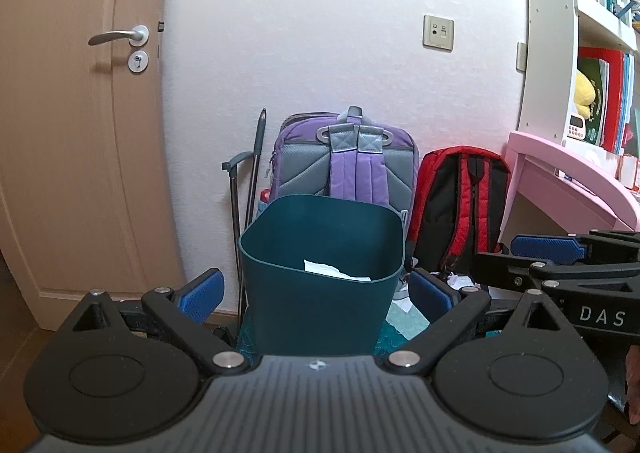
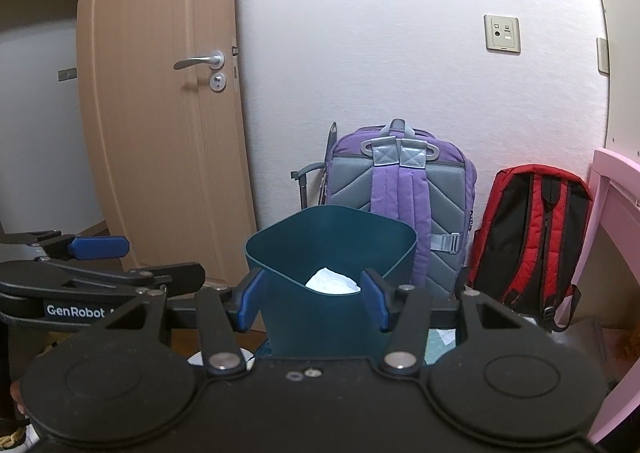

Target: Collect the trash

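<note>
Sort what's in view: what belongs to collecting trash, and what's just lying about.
Job: teal bin; white crumpled paper inside it; paper scraps on the floor beside the bin.

Lying about: purple backpack; red backpack; pink desk; bookshelf.

Left gripper point(image 1: 318, 289) jaws wide, teal bin point(image 1: 320, 277) between, paper point(image 1: 332, 271) inside

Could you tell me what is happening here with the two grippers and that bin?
A person holds a gripper in each hand, both pointed at a dark teal bin that stands in front of a purple backpack and a red backpack. The left gripper and the right gripper are both open and hold nothing. Crumpled white paper already lies inside the bin, and a few more white scraps lie on the floor beside it.
</note>
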### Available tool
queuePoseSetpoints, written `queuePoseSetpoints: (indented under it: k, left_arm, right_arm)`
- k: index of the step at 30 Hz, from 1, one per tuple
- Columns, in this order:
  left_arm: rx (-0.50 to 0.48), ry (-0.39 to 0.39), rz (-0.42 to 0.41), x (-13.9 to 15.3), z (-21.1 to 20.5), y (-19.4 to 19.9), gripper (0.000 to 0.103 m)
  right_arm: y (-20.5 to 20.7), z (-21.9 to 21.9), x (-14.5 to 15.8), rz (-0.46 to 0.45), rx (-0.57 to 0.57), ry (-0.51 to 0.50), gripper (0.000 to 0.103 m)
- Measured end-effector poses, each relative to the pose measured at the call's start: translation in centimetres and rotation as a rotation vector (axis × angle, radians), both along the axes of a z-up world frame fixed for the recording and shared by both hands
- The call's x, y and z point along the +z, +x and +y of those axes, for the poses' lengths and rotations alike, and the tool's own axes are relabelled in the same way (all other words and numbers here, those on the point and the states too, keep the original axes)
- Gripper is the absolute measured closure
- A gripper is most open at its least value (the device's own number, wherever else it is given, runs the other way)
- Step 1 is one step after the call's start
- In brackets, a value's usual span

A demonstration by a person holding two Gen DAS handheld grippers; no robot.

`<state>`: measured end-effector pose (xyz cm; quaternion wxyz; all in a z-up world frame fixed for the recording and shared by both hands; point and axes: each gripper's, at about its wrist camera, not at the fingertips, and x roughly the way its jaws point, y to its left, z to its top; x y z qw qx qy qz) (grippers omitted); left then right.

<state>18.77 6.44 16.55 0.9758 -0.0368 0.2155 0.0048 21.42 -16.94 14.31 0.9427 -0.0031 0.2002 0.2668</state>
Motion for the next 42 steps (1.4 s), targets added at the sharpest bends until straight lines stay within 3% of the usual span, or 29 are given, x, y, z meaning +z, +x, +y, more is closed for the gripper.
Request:
queuePoseSetpoints:
  k: [23, 42]
  left_arm:
    - [0.008, 0.004, 0.010, -0.8, -0.7, -1.4, 0.004]
    - [-0.039, 0.012, -0.002, -0.3, -3.9, -1.7, 0.004]
  right_arm:
    - [-1.8, -0.2, -0.7, 0.018, 0.002, 0.029, 0.050]
    - [-3.5, -3.5, -0.4, 0.022, -0.043, 0.052, 0.050]
